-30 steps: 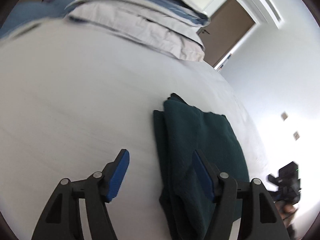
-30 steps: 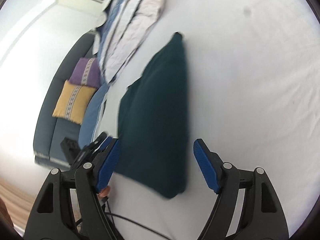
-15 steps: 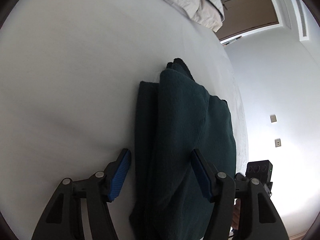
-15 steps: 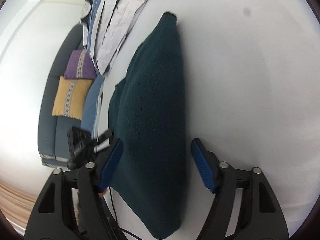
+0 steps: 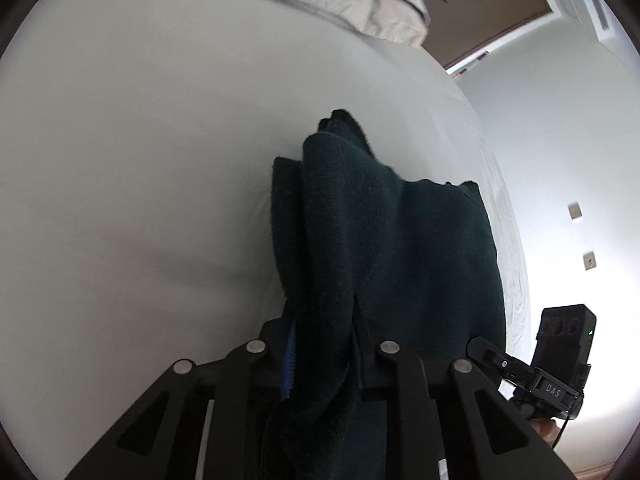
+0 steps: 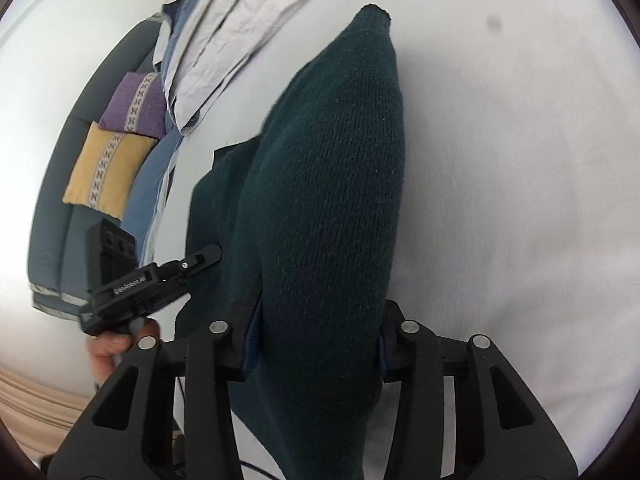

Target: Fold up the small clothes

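Observation:
A dark green knitted sweater lies folded lengthwise on the white bed sheet. My left gripper is shut on its near edge, with cloth bunched between the blue pads. In the right wrist view the same sweater fills the middle, and my right gripper is shut on the other side of its near edge. The fingertips of both are hidden in the cloth. Each gripper shows in the other's view: the right one, the left one.
A pile of pale and blue bedding lies at the far end of the bed. A grey sofa with a yellow cushion and a purple cushion stands beyond the bed's left side. A brown door is at the back.
Both grippers moved forward onto the sweater's near edge and went from wide open to shut on it. The cloth now rises bunched between the fingers.

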A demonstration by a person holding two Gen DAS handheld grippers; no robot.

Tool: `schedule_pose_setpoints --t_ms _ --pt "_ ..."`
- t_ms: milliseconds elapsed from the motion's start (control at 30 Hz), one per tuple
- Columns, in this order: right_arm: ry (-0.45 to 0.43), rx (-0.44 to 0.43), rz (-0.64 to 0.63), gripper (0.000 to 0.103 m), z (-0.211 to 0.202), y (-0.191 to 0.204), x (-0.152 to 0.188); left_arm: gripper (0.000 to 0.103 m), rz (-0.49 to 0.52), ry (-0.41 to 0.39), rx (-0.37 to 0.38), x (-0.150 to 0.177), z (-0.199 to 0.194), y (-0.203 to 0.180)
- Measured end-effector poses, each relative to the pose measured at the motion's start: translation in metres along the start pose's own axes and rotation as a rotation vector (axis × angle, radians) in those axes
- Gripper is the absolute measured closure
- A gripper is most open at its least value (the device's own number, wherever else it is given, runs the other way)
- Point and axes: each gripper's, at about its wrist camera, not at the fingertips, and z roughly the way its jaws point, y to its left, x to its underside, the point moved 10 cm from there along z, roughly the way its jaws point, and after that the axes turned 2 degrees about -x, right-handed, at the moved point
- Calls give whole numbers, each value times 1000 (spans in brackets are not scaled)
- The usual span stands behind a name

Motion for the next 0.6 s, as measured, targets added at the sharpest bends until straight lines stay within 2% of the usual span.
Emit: schedule_pose_setpoints --t_ms 133,267,433,600 --pt "-46 -6 -65 65 -43 33 27 80 90 -55 -9 28 -38 -42" --pt "-75 -17 -97 65 -91 48 70 80 166 -68 -19 76 -64 -73" --pt "-117 -46 -90 65 -149 44 128 80 211 -52 25 141 -82 -99" --pt "-140 -52 -54 65 -184 21 174 80 249 -33 49 183 -77 -127"
